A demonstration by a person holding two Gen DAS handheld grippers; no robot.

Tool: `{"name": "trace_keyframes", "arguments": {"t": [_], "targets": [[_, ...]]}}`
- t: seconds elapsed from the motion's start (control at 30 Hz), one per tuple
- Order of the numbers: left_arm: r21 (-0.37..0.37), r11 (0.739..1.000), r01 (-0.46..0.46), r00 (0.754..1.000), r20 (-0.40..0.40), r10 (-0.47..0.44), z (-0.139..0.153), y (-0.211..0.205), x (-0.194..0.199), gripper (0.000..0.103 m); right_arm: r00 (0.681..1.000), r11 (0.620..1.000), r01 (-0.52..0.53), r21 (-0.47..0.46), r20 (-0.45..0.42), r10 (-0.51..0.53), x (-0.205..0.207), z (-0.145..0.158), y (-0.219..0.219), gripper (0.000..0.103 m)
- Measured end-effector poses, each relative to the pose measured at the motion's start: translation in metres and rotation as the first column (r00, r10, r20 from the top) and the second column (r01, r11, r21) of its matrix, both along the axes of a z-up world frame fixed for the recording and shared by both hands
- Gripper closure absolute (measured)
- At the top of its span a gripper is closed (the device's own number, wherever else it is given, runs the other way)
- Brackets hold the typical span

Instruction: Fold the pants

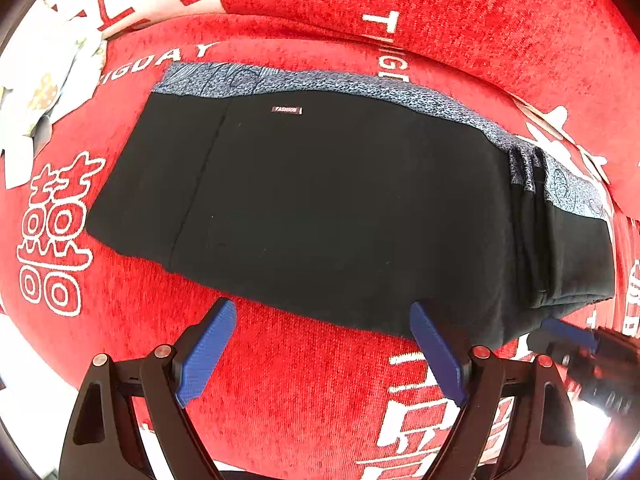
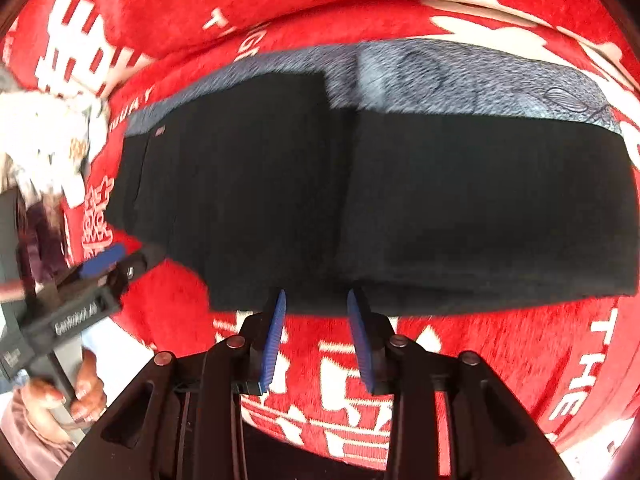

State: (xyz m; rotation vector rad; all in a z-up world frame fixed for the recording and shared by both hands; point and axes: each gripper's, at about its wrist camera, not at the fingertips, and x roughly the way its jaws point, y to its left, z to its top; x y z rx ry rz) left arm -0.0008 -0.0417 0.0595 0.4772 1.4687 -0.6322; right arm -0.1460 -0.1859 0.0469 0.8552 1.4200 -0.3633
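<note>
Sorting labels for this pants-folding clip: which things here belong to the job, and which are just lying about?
Job:
- black pants
- left gripper, open
- right gripper, open

Lying about:
- red blanket beneath the pants
- white floral cloth off to the left

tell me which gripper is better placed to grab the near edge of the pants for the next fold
Probably the right gripper: its open fingertips sit right at the near hem of the black pants. The left gripper is open too, wider, with red cloth between its fingers.
</note>
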Motion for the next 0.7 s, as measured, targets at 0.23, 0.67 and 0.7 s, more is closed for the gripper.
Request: {"name": "trace_keyframes", "arguments": {"t": [0.23, 0.67, 0.7], "targets": [[0.009, 0.999, -0.034, 0.999, -0.006, 0.034, -0.002, 0.009, 0.009, 0.014, 0.997, 0.997, -0.075, -0.014, 0.001, 0.075, 0.016, 0.011, 0.024, 0.051], [-0.039, 0.992, -0.119, 0.988, -0.1, 0.115, -0.011, 0.04, 0.038, 0.013, 0.991, 0.989, -0.13, -0.064, -0.031, 0.128, 0.046, 0.01, 0.033, 0.025], [-0.044, 0.99, -0.135, 0.985, -0.116, 0.129, -0.012, 0.043, 0.041, 0.01, 0.991, 0.988, -0.135, -0.077, -0.034, 0.133, 0.049, 0.01, 0.033, 0.022]]}}
